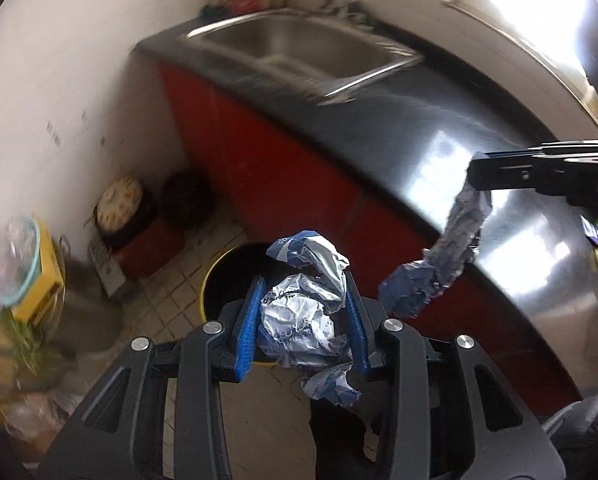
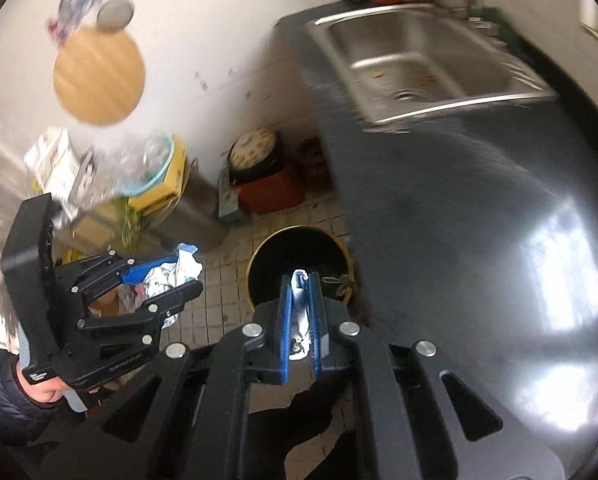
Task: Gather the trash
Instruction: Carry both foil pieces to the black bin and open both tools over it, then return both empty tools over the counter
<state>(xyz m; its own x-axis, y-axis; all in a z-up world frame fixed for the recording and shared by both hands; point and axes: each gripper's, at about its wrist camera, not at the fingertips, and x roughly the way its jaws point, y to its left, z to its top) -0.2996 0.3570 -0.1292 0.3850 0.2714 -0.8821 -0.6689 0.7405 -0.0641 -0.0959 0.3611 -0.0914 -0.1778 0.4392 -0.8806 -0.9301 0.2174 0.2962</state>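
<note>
1. The left gripper (image 1: 305, 312), a black frame with ribbed blue pads, holds a crumpled white and blue foil wrapper (image 1: 303, 320); its jaws are partly spread and pinch this ball from both sides, because the wad is thick and springy.
2. The right gripper (image 2: 303, 312) has its jaws pressed almost together on a thin, twisted strip of blue and silver wrapper (image 1: 439, 264). In the left wrist view this strip hangs down limp from the fingertips, so only its top end is pinched.
3. Both grippers point steeply downward at the round black trash bin with a yellow rim (image 2: 299, 268), which stands on the tiled floor (image 2: 215, 288) at the foot of the counter's edge. It seems the two pieces are held above the bin in order to drop them in; they are not yet inside.
4. The dark glossy counter (image 2: 459, 240) is smooth and reflects the window light. The double steel sink (image 2: 419, 68) is set near its far end.
5. The wrappers look light and wrinkled, so they may cling to the ribbed pads when released.
6. A person's hand (image 2: 43, 390) in a dark padded sleeve carries the left gripper.
</note>
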